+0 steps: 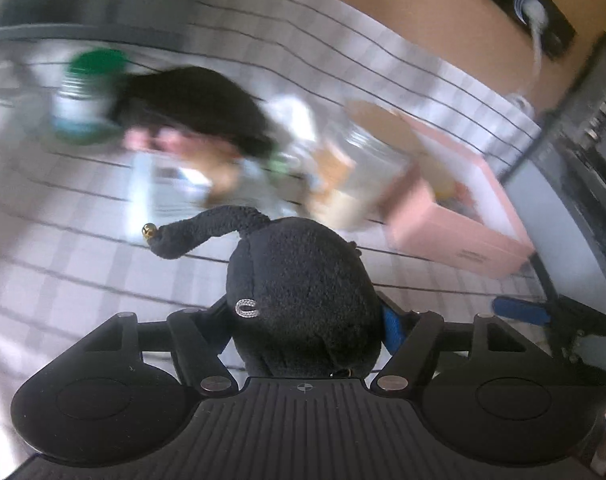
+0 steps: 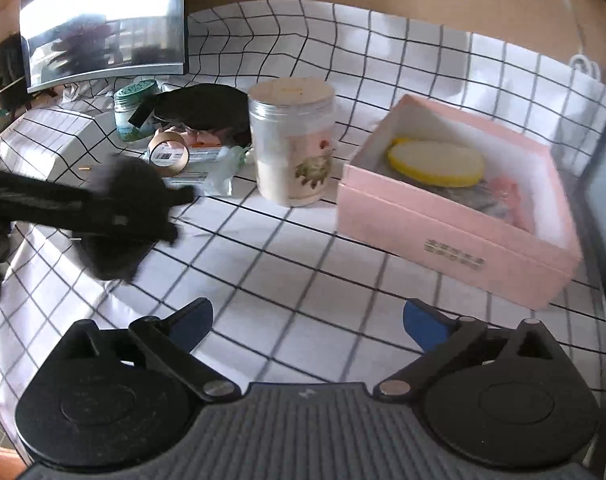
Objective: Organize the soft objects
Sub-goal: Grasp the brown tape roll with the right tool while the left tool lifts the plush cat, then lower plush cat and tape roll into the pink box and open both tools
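Note:
A black plush toy (image 1: pixel 303 296) with a thin tail and a small gold bell fills the space between my left gripper's (image 1: pixel 307 320) fingers, which are shut on its sides. From the right wrist view the same toy (image 2: pixel 123 216) hangs just above the checked cloth at the left, held by the left gripper (image 2: pixel 103 208). My right gripper (image 2: pixel 307 320) stands open over bare cloth, nothing between its blue pads. An open pink box (image 2: pixel 463 236) sits to the right, holding a yellow round pad (image 2: pixel 435 162) and other soft pieces. The left wrist view is blurred.
Behind the toy stand a clear jar (image 2: pixel 291 140) with a pale lid, a green-lidded jar (image 2: pixel 137 110), a tape roll (image 2: pixel 169 152), a flat black round thing (image 2: pixel 207 106) and packets. A monitor (image 2: pixel 103 20) rises at the back left. A dark edge borders the right.

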`<state>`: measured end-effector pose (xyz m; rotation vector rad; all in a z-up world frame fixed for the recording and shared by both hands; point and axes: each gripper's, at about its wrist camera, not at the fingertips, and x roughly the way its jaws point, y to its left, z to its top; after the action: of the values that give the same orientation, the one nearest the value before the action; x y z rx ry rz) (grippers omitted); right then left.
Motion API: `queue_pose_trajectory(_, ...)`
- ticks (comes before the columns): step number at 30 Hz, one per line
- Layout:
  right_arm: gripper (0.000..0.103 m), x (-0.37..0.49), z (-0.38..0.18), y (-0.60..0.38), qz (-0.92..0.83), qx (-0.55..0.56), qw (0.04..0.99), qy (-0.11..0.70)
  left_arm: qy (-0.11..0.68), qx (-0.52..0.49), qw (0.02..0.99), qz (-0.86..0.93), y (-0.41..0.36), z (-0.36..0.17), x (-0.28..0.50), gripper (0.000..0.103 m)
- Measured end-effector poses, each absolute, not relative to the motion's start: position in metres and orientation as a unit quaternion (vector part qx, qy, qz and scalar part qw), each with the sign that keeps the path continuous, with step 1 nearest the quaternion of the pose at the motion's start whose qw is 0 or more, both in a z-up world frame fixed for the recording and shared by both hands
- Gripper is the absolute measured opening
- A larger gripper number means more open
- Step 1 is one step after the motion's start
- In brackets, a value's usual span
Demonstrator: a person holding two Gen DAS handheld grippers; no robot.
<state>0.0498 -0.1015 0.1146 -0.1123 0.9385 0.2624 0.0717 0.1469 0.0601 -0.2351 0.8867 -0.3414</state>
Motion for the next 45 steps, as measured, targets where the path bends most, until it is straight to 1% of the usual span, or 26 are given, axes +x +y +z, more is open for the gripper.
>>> queue_pose_trajectory(3,0.101,0.06,0.117,-0.082,0.147,-0.063,0.882,0.444,0.419,-0.111,0.895,-0.102,0.183,0.068,0.061,0.075)
queue_pose_trajectory(5,0.099,0.068,0.12,-0.063,0.165,-0.082,0.882,0.433,0.412,-0.111,0.903,-0.058,0.209,0.072,0.054,0.075)
queue_pose_trajectory(9,0.094,0.083,0.126,-0.014,0.204,-0.131,0.89,0.387,0.399,-0.117,0.909,0.019,0.261,0.077,0.043,0.075)
queue_pose_trajectory(13,0.093,0.111,0.122,0.033,0.225,-0.155,0.896,0.349,0.404,-0.13,0.904,0.045,0.297,0.075,0.039,0.075)
queue_pose_trajectory(16,0.083,0.14,0.111,0.059,0.231,-0.169,0.888,0.359,0.403,-0.143,0.903,0.034,0.312,0.069,0.037,0.075)
queue_pose_trajectory(19,0.083,0.163,0.096,0.075,0.229,-0.191,0.873,0.387,0.403,-0.151,0.902,0.033,0.319,0.062,0.044,0.075)
queue_pose_trajectory(20,0.079,0.167,0.091,0.078,0.226,-0.2,0.866,0.399,0.406,-0.154,0.9,0.029,0.32,0.06,0.048,0.075)
queue_pose_trajectory(21,0.062,0.168,0.089,0.081,0.225,-0.206,0.861,0.408,0.408,-0.155,0.899,0.025,0.321,0.059,0.053,0.075)
queue_pose_trajectory(22,0.047,0.17,0.088,0.083,0.226,-0.209,0.857,0.414,0.408,-0.153,0.9,0.02,0.32,0.058,0.055,0.075)
queue_pose_trajectory(24,0.046,0.17,0.093,0.083,0.231,-0.207,0.852,0.421,0.403,-0.14,0.904,0.011,0.317,0.06,0.067,0.075)
queue_pose_trajectory(27,0.046,0.167,0.113,0.08,0.238,-0.205,0.861,0.4,0.38,-0.111,0.918,-0.009,0.306,0.076,0.085,0.075)
queue_pose_trajectory(33,0.046,0.171,0.179,0.052,0.226,-0.186,0.892,0.344,0.316,-0.036,0.946,-0.062,0.257,0.125,0.133,0.075)
queue_pose_trajectory(36,0.046,0.177,0.209,0.02,0.198,-0.18,0.91,0.317,0.292,-0.009,0.952,-0.089,0.228,0.147,0.156,0.075)
queue_pose_trajectory(39,0.046,0.181,0.228,-0.018,0.153,-0.185,0.924,0.297,0.273,0.0,0.954,-0.121,0.197,0.166,0.171,0.075)
queue_pose_trajectory(42,0.046,0.179,0.238,-0.063,0.097,-0.188,0.934,0.286,0.261,0.001,0.951,-0.166,0.158,0.181,0.18,0.075)
queue_pose_trajectory(45,0.046,0.166,0.24,-0.108,0.047,-0.186,0.94,0.282,0.265,-0.002,0.938,-0.224,0.113,0.187,0.19,0.075)
